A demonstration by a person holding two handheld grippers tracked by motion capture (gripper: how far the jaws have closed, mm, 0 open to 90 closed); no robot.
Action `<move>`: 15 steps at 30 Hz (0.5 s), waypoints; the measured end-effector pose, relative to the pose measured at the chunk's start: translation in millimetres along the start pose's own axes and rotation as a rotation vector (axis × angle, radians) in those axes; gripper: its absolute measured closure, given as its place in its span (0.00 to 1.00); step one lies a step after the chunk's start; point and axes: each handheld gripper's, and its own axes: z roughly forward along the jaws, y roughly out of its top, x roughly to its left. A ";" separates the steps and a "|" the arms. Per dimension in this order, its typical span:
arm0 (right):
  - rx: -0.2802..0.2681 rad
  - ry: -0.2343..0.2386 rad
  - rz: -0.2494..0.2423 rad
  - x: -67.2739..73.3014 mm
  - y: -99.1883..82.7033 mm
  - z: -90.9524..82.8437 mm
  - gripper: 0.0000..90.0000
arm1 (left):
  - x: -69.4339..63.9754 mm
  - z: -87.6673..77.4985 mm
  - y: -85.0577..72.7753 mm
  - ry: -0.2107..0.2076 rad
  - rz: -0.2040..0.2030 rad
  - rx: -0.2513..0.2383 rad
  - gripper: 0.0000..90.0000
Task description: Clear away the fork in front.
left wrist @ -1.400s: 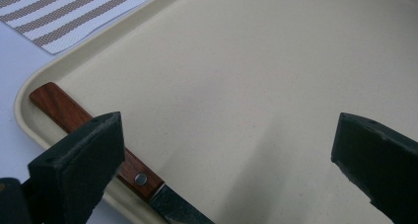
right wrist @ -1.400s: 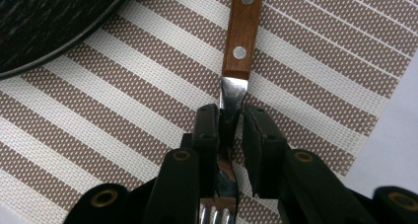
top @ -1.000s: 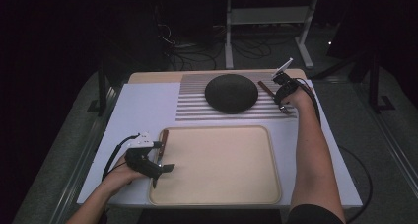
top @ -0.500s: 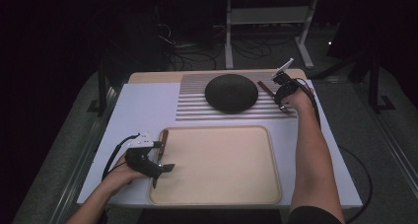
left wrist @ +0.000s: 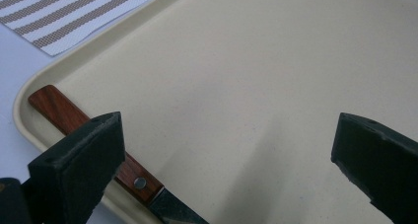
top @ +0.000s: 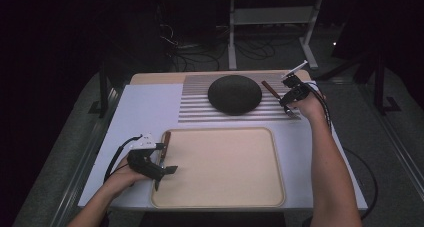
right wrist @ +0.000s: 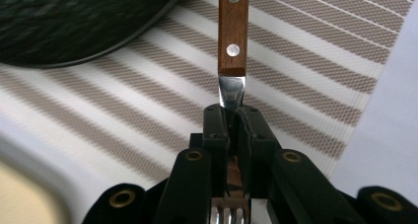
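Fork [right wrist: 232, 46] | clamped at metal neck in right gripper [right wrist: 231, 116] | wooden handle pointing away, tines toward camera | left gripper [left wrist: 222, 150] jaws apart over tray [left wrist: 276, 76]

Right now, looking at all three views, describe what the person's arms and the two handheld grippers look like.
Both forearms are bare, with no sleeves showing. The left gripper is black with a white block on top and a black cable looping back past the wrist. Its jaws end in blocky black pads. The right gripper is black too, with a pale plate, a trailing black cable and brass-coloured rivets near its jaws.
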 end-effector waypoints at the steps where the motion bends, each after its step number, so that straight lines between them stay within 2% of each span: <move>1: -0.009 0.005 -0.007 4.3 -3.1 -3.4 0.91 | -0.1 0.0 0.3 0.002 -0.001 0.000 0.00; 7: -0.055 0.030 -0.062 31.7 -22.2 -21.5 0.91 | -0.6 1.1 3.2 -0.007 -0.015 -0.006 0.00; 11: -0.080 0.049 -0.105 49.9 -34.1 -31.1 0.91 | -1.4 -0.8 7.9 0.002 -0.017 -0.015 0.00; 15: -0.096 0.067 -0.157 70.4 -43.5 -39.5 0.91 | -0.9 -1.5 13.5 -0.015 -0.039 -0.020 0.00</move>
